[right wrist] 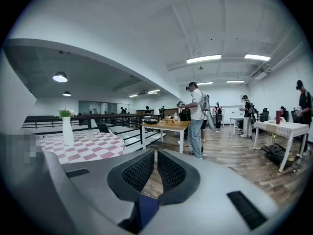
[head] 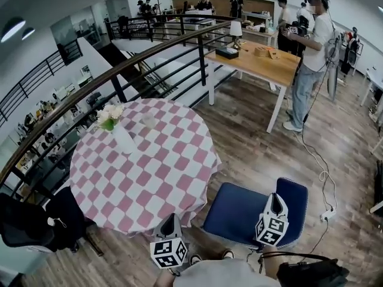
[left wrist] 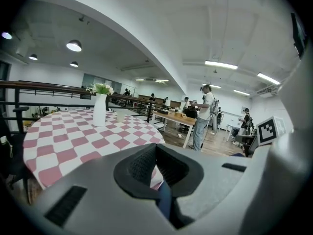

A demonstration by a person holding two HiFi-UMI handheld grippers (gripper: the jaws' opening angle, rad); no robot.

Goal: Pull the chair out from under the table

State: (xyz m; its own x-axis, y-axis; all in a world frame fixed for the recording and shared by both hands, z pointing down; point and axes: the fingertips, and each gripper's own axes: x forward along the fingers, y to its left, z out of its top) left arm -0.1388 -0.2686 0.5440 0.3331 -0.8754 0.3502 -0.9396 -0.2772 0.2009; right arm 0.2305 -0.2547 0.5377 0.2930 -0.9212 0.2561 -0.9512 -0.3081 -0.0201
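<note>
The blue padded chair (head: 239, 211) stands clear of the round table (head: 143, 160) with its pink-and-white checked cloth, just off the table's right side. My left gripper (head: 169, 221) hovers at the table's near edge, left of the chair, and its pads meet at the tips with nothing in them (left wrist: 155, 148). My right gripper (head: 275, 200) is above the chair's backrest (head: 294, 197). Its jaws stand a narrow slit apart and hold nothing (right wrist: 155, 156). A strip of blue chair (right wrist: 146, 207) shows below its jaws.
A white vase (head: 122, 139) with flowers stands on the checked table. A black railing (head: 119, 70) curves behind the table, and a black chair (head: 36, 223) sits at the left. A person (head: 311, 58) stands by a wooden table (head: 257, 61). A cable (head: 323, 178) trails over the floor.
</note>
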